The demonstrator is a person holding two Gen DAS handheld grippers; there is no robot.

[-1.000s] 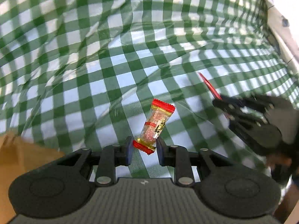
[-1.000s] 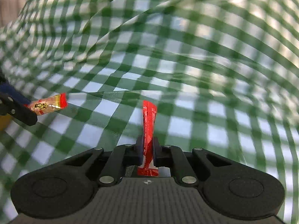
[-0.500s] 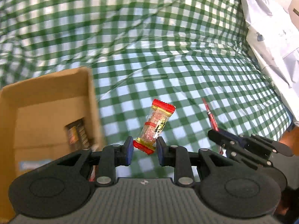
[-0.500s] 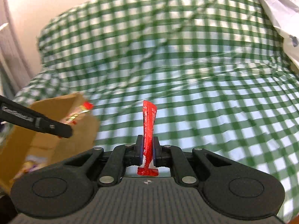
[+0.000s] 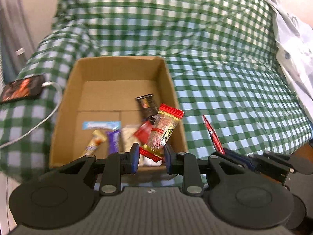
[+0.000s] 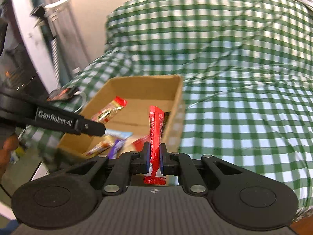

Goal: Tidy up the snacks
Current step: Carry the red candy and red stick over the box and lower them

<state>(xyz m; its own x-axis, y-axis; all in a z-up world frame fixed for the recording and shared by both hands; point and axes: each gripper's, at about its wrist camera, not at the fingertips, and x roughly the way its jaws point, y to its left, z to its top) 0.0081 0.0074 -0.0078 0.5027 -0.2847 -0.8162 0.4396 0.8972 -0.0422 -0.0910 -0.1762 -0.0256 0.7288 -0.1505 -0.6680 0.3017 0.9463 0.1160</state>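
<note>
The left gripper (image 5: 151,157) has its fingers closed on a yellow-red candy (image 5: 163,133), held above the near edge of the cardboard box (image 5: 121,72). The right gripper (image 6: 154,159) pinches a red sachet (image 6: 155,129) upright (other snacks lie inside). Beyond, a green checkered cloth (image 5: 225,90).

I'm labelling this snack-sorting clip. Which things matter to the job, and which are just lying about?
Job: cardboard box, clear-wrapped candy in left gripper, red sachet in right gripper, snacks in box.
Lying about: phone, white cable, plastic bag.
</note>
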